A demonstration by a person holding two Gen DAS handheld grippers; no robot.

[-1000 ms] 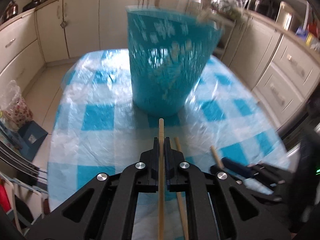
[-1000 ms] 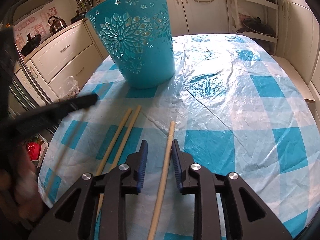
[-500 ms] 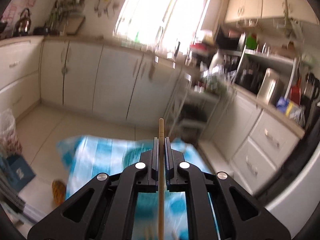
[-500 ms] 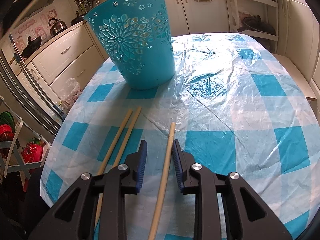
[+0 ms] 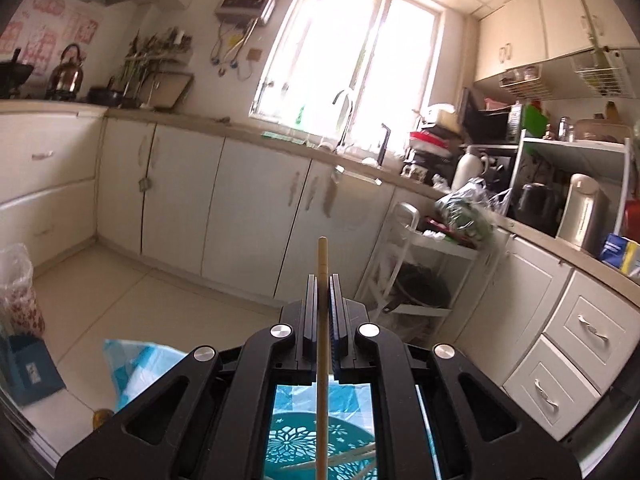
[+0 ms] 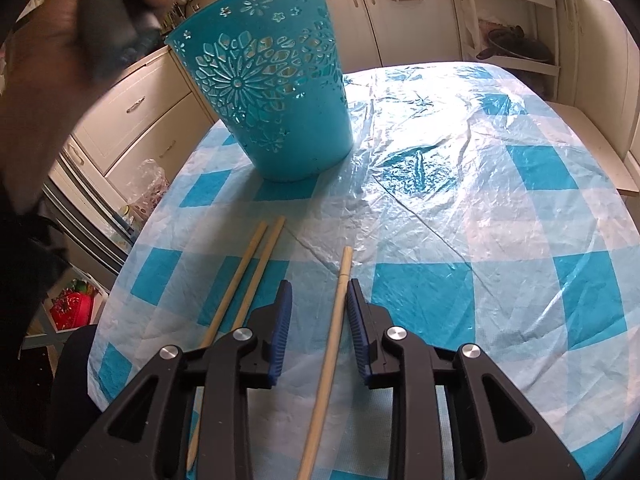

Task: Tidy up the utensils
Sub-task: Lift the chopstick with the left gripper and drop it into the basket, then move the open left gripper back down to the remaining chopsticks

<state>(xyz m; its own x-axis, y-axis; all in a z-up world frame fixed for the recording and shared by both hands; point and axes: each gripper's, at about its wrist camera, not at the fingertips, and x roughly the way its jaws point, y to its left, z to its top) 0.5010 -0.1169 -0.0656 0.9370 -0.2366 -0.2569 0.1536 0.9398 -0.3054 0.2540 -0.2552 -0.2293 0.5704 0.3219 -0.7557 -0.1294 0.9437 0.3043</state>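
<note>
My left gripper (image 5: 322, 280) is shut on a wooden chopstick (image 5: 322, 352) and holds it high over the teal cut-out basket (image 5: 320, 444), whose inside shows below with other chopsticks in it. In the right wrist view the basket (image 6: 276, 88) stands upright on the checked tablecloth. My right gripper (image 6: 319, 296) is open, its jaws either side of a chopstick (image 6: 334, 340) lying on the cloth. Two more chopsticks (image 6: 244, 280) lie just to its left. The hand with the left gripper (image 6: 112, 8) shows blurred above the basket's left rim.
The blue-and-white checked table (image 6: 500, 208) ends at a rounded edge on the left and far side. White kitchen cabinets (image 5: 248, 208) and a white rack (image 5: 424, 264) stand beyond it. A plastic bag (image 5: 16, 288) sits on the floor at left.
My left gripper has risen from table level with its chopstick and now sits above the basket, looking out at the kitchen. My right gripper has stayed open around the lying chopstick.
</note>
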